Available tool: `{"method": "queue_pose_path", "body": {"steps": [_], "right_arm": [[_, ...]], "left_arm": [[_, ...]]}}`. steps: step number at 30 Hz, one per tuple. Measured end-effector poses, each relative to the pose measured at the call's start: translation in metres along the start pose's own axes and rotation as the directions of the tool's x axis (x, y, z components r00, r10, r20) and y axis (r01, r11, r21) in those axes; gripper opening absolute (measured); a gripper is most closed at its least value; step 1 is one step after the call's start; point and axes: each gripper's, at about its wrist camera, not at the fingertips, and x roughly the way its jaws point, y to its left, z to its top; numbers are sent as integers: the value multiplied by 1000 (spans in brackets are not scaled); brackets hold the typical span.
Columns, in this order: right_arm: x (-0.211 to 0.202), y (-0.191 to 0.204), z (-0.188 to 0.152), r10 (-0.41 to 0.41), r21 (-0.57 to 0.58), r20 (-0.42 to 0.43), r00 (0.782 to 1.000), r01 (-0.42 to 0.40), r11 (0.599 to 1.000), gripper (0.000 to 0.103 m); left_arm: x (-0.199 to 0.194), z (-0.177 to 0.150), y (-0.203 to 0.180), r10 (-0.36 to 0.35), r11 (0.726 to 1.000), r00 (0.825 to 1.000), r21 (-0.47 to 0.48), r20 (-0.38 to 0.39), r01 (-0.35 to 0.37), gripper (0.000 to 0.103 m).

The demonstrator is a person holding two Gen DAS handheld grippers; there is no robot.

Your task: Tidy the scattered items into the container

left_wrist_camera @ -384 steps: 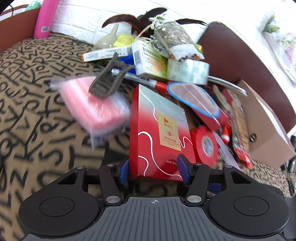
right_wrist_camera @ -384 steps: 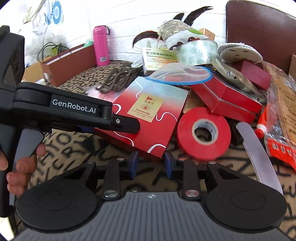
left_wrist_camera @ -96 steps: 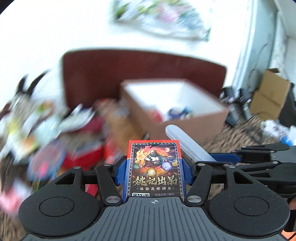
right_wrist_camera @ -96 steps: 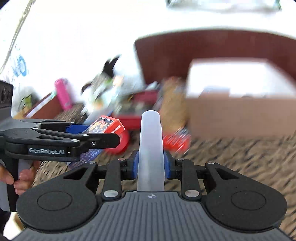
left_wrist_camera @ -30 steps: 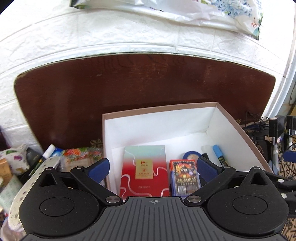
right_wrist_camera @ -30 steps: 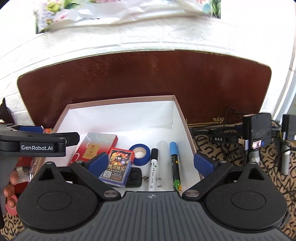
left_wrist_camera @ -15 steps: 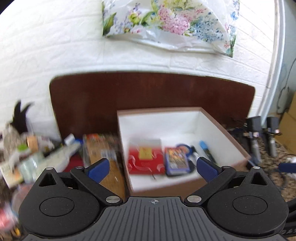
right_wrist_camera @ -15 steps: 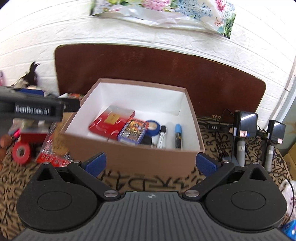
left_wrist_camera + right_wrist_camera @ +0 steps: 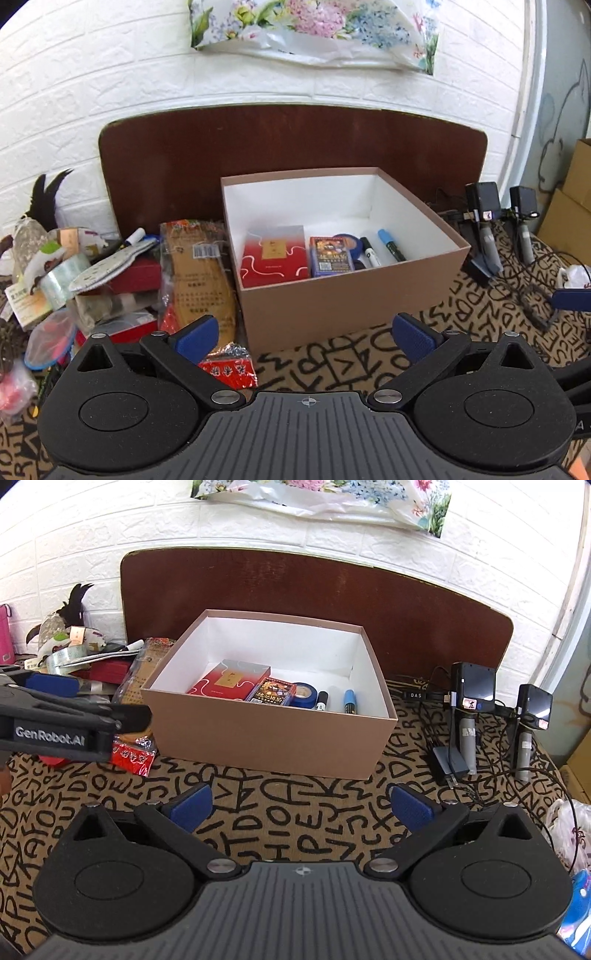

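A brown cardboard box (image 9: 347,306) with white inside stands on the letter-patterned cloth; it also shows in the right wrist view (image 9: 266,734). In it lie a red box (image 9: 275,260), a card pack (image 9: 328,256), a blue tape roll (image 9: 304,694) and two markers (image 9: 380,249). My left gripper (image 9: 306,338) is open and empty, in front of the box. My right gripper (image 9: 301,806) is open and empty, further back. A pile of scattered items (image 9: 92,273) lies left of the box, with a packet of insoles (image 9: 195,273) against it.
A dark wooden board (image 9: 317,587) leans on the white brick wall behind the box. Black devices with cables (image 9: 472,709) stand to the right. The left gripper's arm (image 9: 62,723) crosses the right wrist view at the left. Cardboard boxes (image 9: 572,206) are at the far right.
Both grippers, open and empty, have drawn back from above the box, so it looks smaller and more cloth shows in front. The pile on the left has come into view.
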Motion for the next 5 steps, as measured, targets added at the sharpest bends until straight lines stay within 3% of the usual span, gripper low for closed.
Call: {"method": "queue_pose_path", "body": {"steps": [5], "right_arm": [[-7, 4, -2, 3, -25, 8, 1000, -3, 1000, 102]], "left_arm": [[-11, -3, -6, -2, 999, 1000, 37, 27, 1, 103]]}}
